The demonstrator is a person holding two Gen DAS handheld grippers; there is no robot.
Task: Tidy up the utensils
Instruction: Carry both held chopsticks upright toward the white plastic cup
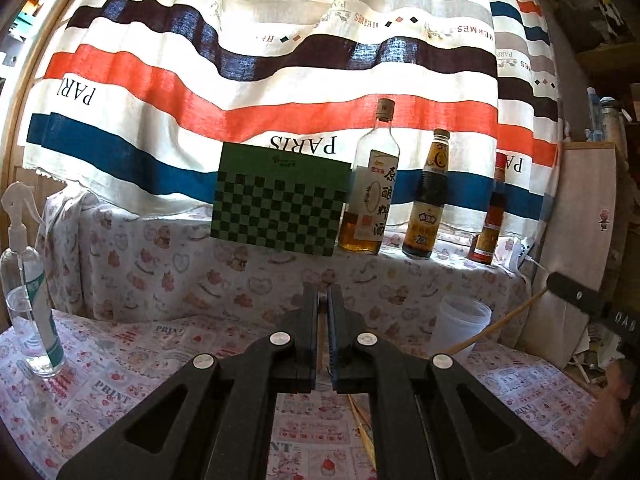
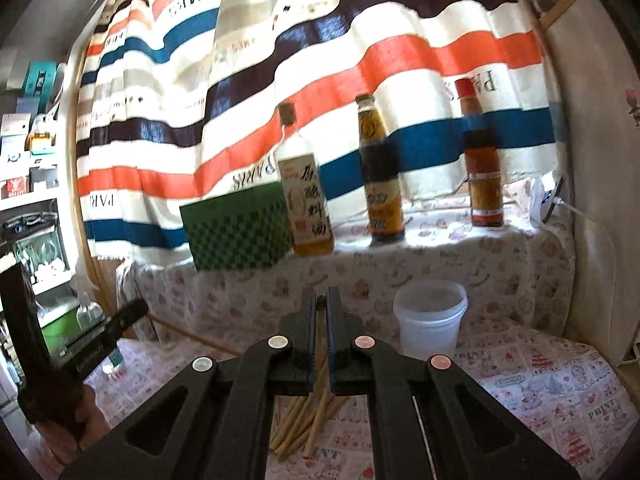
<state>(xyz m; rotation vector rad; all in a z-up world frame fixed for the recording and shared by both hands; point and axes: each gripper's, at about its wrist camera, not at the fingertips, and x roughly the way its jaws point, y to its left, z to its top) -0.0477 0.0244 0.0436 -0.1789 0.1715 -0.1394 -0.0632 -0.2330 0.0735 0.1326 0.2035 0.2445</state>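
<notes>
My left gripper (image 1: 322, 300) is shut on a wooden chopstick (image 1: 320, 332) that runs down between its fingers. My right gripper (image 2: 320, 300) is shut on another chopstick (image 2: 320, 356); in the left wrist view the right gripper (image 1: 576, 292) shows at the right with its chopstick (image 1: 492, 330) slanting toward the translucent plastic cup (image 1: 460, 326). The cup (image 2: 430, 320) stands just right of my right gripper. A pile of several chopsticks (image 2: 300, 428) lies on the patterned tablecloth (image 2: 540, 384) below my right gripper. The left gripper (image 2: 100, 336) shows at the left of the right wrist view.
Three sauce bottles (image 1: 370, 188) (image 1: 426, 200) (image 1: 490, 216) and a green checkered board (image 1: 280, 204) stand on a cloth-covered ledge under a striped curtain. A clear spray bottle (image 1: 28, 292) stands at the left. A white appliance (image 1: 576, 240) flanks the right.
</notes>
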